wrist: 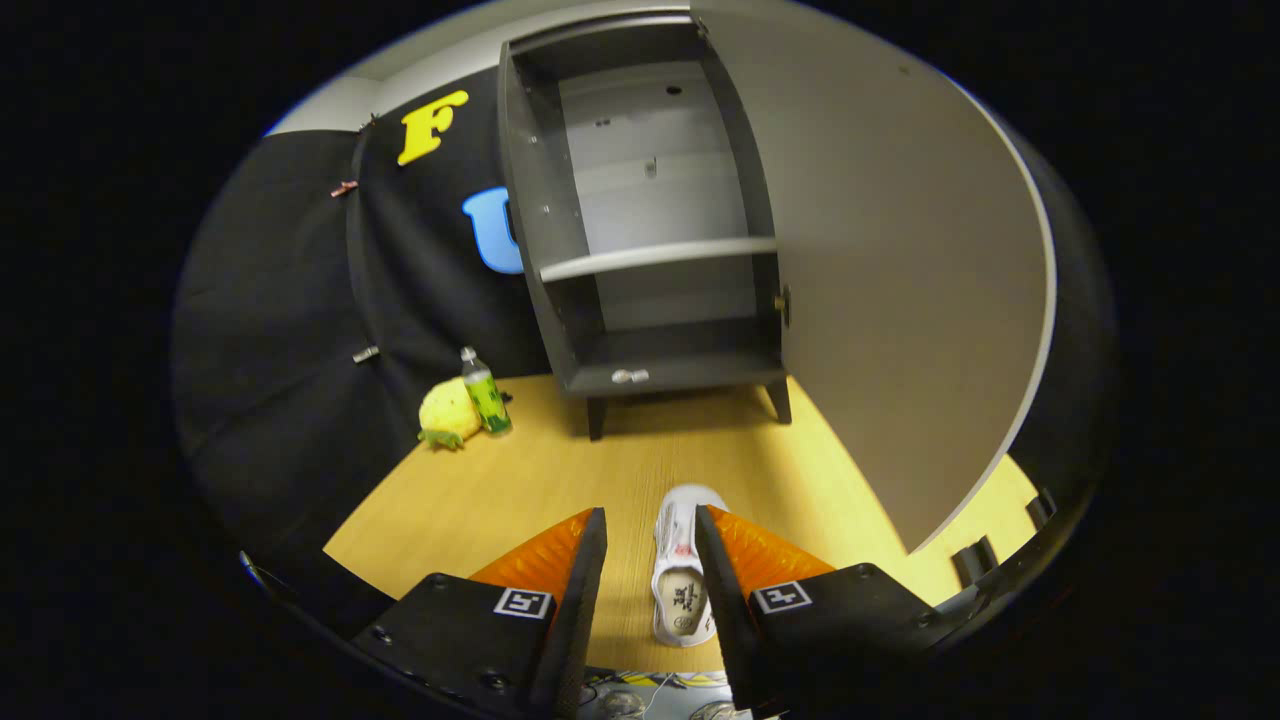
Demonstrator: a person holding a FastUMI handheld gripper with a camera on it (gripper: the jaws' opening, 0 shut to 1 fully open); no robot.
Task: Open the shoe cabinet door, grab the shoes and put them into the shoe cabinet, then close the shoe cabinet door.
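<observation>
The cabinet point(650, 220) stands with its door point(890, 270) swung wide, so the shoe point(680, 570) comes next. It lies on the floor between the gripper point(650, 530) jaws, nearer the right one. Best to centre on it before squeezing. The jaws are parted, wider than the shoe, holding nothing; contact with the right jaw is unclear.

White shoe point(682, 570) on a light wood-grain table point(480, 500); dark grey shoe cabinet point(545, 250) with pale grey door point(900, 280); yellow plush toy point(447, 412); green-labelled bottle point(486, 395).
</observation>
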